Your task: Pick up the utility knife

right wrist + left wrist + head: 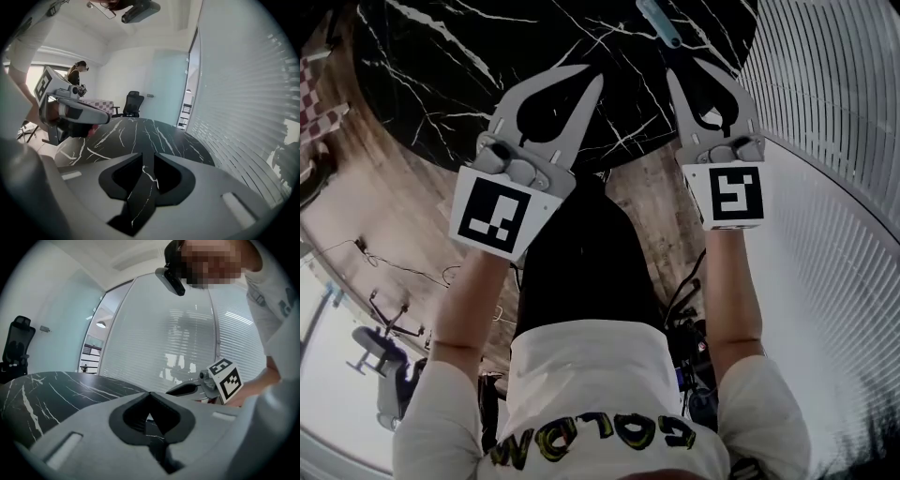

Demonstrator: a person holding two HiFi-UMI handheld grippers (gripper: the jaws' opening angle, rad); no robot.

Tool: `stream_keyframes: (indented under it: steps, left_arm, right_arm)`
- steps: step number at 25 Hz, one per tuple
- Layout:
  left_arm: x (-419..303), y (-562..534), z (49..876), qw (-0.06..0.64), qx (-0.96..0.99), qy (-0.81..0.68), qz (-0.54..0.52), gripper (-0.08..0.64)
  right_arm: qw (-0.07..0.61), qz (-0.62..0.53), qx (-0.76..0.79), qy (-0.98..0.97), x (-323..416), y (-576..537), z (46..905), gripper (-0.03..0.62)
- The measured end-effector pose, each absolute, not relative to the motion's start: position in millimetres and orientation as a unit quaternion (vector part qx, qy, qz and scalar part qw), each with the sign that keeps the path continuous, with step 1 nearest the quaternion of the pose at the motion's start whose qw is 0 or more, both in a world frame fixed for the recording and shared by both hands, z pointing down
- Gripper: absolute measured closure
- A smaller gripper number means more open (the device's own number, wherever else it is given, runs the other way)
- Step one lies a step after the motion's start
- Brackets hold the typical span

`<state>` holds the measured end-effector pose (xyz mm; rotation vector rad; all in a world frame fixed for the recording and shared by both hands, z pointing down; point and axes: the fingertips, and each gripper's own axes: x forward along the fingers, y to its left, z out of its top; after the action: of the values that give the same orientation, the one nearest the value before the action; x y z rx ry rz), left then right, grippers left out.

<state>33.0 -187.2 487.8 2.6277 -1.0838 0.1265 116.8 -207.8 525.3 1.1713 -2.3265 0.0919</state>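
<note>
The utility knife, a slim light-blue handle, lies on the black marble table at the top edge of the head view, just beyond my right gripper. My right gripper hangs over the table's near edge, its jaws a little apart with nothing between them; in the right gripper view the veined tabletop shows through the gap. My left gripper is beside it to the left, tips together and empty, as the left gripper view also shows. Neither gripper view shows the knife.
The round table's near edge runs under both grippers, with wooden floor and cables below. A wall of blinds curves along the right. A checkered cloth lies at far left. An office chair and a person stand beyond the table.
</note>
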Motion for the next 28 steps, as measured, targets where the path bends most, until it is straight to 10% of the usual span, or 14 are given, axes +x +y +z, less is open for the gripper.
stream_keyframes:
  steps: [28]
  left_arm:
    - [38, -208, 571, 0.180, 0.911, -0.372, 0.010, 0.559]
  right_arm:
    - [0.370, 0.051, 0.411, -0.831, 135, -264, 640, 0.451]
